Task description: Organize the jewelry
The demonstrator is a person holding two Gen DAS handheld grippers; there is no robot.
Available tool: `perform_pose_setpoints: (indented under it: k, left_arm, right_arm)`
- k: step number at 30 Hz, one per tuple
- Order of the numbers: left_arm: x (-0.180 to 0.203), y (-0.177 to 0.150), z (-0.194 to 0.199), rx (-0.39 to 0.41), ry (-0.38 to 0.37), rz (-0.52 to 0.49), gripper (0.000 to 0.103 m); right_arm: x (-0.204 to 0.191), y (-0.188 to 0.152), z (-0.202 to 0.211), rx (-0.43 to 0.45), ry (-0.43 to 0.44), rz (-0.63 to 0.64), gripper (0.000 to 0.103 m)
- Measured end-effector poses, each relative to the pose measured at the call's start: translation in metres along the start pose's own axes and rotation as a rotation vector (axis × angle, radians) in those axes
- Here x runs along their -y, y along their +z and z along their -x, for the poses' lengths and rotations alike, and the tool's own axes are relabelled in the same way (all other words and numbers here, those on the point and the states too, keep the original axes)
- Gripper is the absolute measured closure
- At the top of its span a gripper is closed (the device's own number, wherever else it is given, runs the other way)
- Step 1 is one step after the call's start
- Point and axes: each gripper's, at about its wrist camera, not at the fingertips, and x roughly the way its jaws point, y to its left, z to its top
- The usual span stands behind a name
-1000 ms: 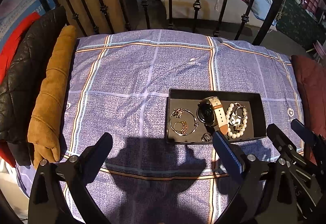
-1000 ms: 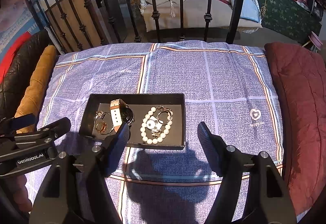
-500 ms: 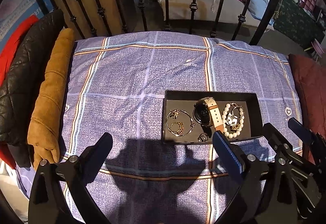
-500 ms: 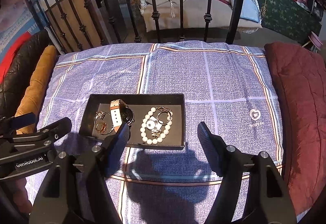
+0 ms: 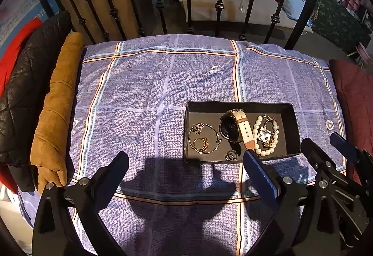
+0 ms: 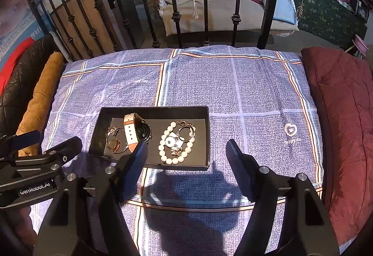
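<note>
Blk tools [image 5: 186, 162] [image 6: 186, 151] apart, pearl bracelet [image 6: 175, 144], matte tray [image 6: 207, 134]

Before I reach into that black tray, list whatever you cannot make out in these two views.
- Small dark ring at the black rectangular tray's near edge: too small in the left wrist view; hidden behind the right claw's left finger in the right wrist view.
- Gold ring inside the thin gold bangle: detail too small, both views.
- Charms within the white pearl bracelet: tangled, uncountable.
- Round black watch: face unreadable.
</note>
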Motion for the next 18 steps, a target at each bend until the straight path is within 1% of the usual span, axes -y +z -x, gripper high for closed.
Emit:
perform_pose_setpoints:
  k: [18]
  left_arm:
    - [0.0027, -0.0003, 0.0002, 0.000, 0.007, -0.010, 0.007]
  right_arm:
    - [0.0011, -0.0011, 0.0000, -0.001, -0.002, -0.004, 0.033]
